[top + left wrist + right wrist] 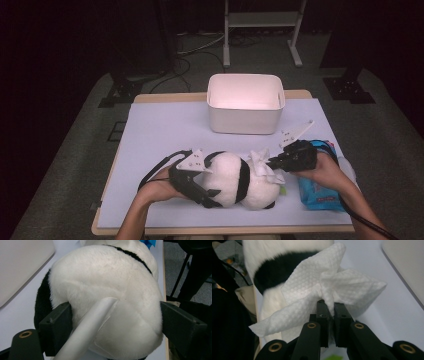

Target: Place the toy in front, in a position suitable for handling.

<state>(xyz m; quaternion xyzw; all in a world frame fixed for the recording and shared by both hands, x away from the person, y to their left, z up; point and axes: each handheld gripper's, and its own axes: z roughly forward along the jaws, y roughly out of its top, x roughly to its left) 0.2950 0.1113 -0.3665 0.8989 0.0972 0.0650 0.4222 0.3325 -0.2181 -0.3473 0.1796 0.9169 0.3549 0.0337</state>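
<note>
A black-and-white panda plush lies on its side near the table's front edge. My left gripper grips one end of it. In the left gripper view the two jaws press into the white fur from both sides, around my left gripper's midpoint. My right gripper is shut on a crumpled white wipe and holds it against the plush's other end. In the right gripper view the wipe fans out from the closed right gripper, with the plush just behind.
A white rectangular bin stands at the back centre of the pale table sheet. A blue wipe pack lies under my right hand near the table's right edge. Dark floor, cables and stand legs lie beyond the table.
</note>
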